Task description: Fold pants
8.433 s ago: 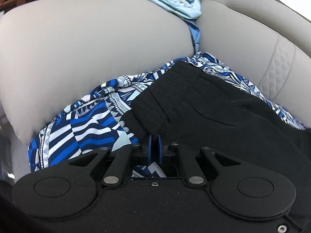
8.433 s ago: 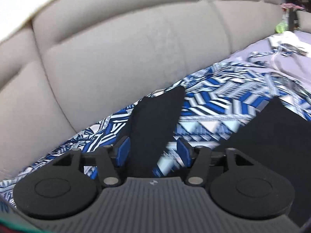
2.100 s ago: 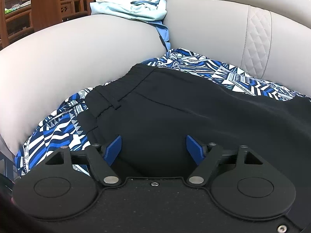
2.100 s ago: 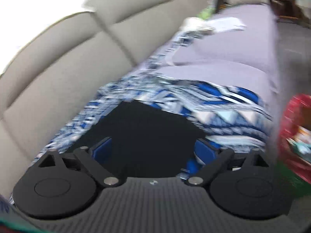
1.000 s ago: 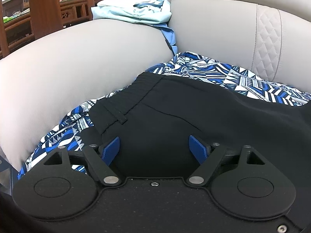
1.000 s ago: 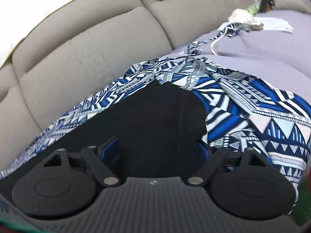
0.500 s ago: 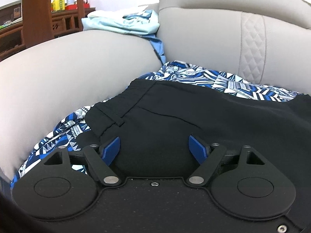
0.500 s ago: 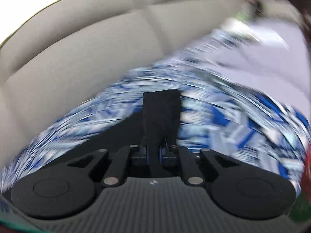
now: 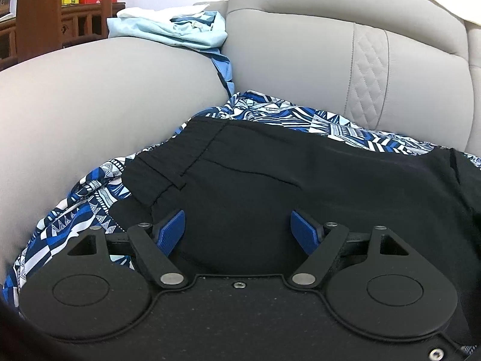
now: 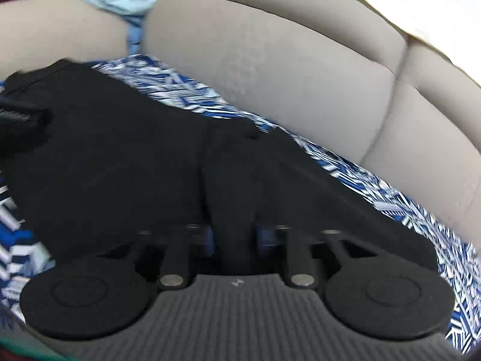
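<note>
We have open room above the black pants [image 9: 270, 180]; the sofa armrest [image 9: 90, 96] and backrest [image 9: 300, 69] wall two sides.

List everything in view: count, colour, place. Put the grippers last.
black pants: one, black, spread on the patterned cloth, waistband toward the armrest.
patterned cloth: one, blue and white, covering the sofa seat under the pants.
sofa: one, beige, armrest and backrest behind the pants.
light blue garment: one, bunched on top of the armrest.
wooden furniture: brown, background, bottles on it.
left gripper: open, over the pants.
right gripper: shut on a fold of the pants.
</note>
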A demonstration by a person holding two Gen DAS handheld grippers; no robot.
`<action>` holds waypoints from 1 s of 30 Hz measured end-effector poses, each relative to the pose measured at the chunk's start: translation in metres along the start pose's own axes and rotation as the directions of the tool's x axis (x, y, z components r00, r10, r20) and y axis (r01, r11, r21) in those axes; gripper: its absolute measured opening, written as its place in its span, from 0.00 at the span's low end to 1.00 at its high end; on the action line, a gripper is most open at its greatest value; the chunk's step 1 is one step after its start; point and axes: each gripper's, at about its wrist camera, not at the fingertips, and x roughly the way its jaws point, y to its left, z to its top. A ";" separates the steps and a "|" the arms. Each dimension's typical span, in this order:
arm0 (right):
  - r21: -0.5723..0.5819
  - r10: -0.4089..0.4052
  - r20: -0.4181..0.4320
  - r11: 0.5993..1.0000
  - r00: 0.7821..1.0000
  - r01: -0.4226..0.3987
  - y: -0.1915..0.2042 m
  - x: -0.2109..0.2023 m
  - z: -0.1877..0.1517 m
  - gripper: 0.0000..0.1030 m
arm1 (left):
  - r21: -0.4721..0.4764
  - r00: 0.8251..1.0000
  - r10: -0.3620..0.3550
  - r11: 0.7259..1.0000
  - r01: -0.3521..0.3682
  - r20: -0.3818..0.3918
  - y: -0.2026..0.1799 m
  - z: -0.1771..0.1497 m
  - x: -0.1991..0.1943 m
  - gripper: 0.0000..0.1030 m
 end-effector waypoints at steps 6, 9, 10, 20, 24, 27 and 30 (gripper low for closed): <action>0.052 0.167 -0.024 0.985 0.986 -0.166 0.000 -0.039 -0.006 0.76 | -0.040 0.999 -0.054 0.998 0.054 -0.004 0.011 0.000 -0.009 0.74; 0.059 0.218 -0.001 0.974 0.976 -0.217 0.002 -0.054 -0.010 0.81 | -0.063 0.997 -0.079 0.995 0.079 0.006 0.016 -0.001 -0.016 0.74; 0.065 0.225 0.020 0.972 0.974 -0.226 0.002 -0.060 -0.012 0.82 | -0.068 0.996 -0.087 0.994 0.088 0.010 0.017 -0.001 -0.018 0.74; 0.218 0.108 0.031 0.969 0.994 -0.113 -0.016 -0.017 -0.001 0.69 | -0.069 0.988 -0.151 0.986 0.153 0.041 0.011 -0.002 -0.032 0.74; 0.323 0.095 0.013 0.942 0.995 -0.094 -0.024 -0.015 0.004 0.05 | -0.074 0.988 -0.149 0.986 0.152 0.045 0.009 -0.002 -0.033 0.74; 0.281 0.093 0.030 0.955 0.995 -0.098 -0.014 -0.035 0.005 0.05 | -0.079 0.987 -0.151 0.985 0.155 0.045 0.010 -0.002 -0.033 0.74; 0.251 0.143 0.006 0.958 0.990 -0.139 -0.003 -0.037 -0.004 0.05 | -0.082 0.985 -0.166 0.982 0.169 0.040 0.008 -0.002 -0.033 0.74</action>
